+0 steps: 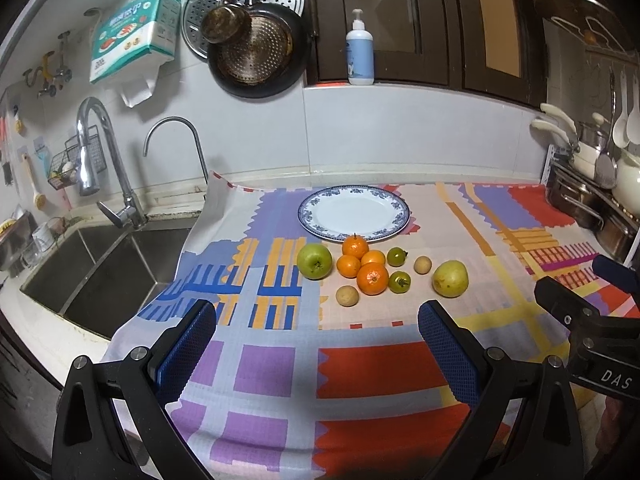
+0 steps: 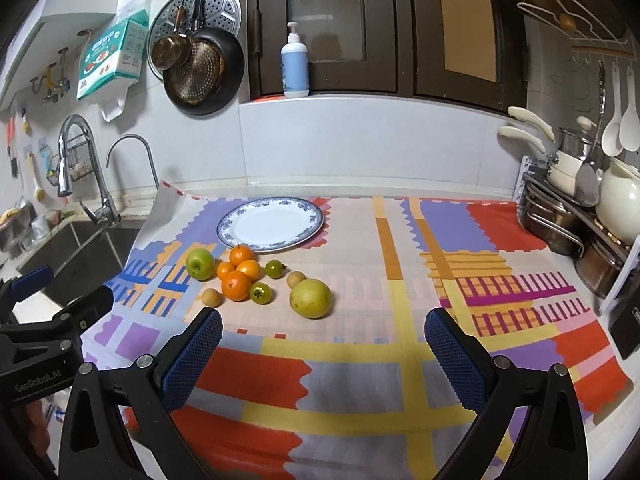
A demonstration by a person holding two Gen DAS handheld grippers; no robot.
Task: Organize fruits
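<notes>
Both my tongs hang spread wide and hold nothing: the left tongs (image 1: 316, 344) and the right tongs (image 2: 324, 350) sit over the patterned cloth (image 1: 360, 372) on the worktop, well short of the fruit. The plate (image 1: 354, 212) lies bare at the back, and every fruit sits on the cloth just in front of it, so I judge nothing is sorted yet.

The tangerines (image 1: 362, 266) are the main worry. Four of them huddle just in front of the plate's near rim, touching one another, with a green apple (image 1: 315, 261) close on their left. If I close on one from the side, my pad may shove its neighbour, and round fruit rolls. To the plate's left the cloth drapes over the edge of the sink (image 1: 100, 276), so anything nudged that way could run down the slope and drop in.

Two small green tomatoes (image 1: 399, 281) lie just right of the tangerines; too firm a squeeze would likely split them. The two little tan fruits (image 1: 346, 295), one in front of the tangerines and one beyond the tomatoes, are small enough to slip from between the pads.

The yellow-green pear-like fruit (image 2: 311, 298) sits farthest right of the plate; it looks bulky, so a shallow grip may let it twist out.

My two tongs are near each other, so reaching across may knock them together.
</notes>
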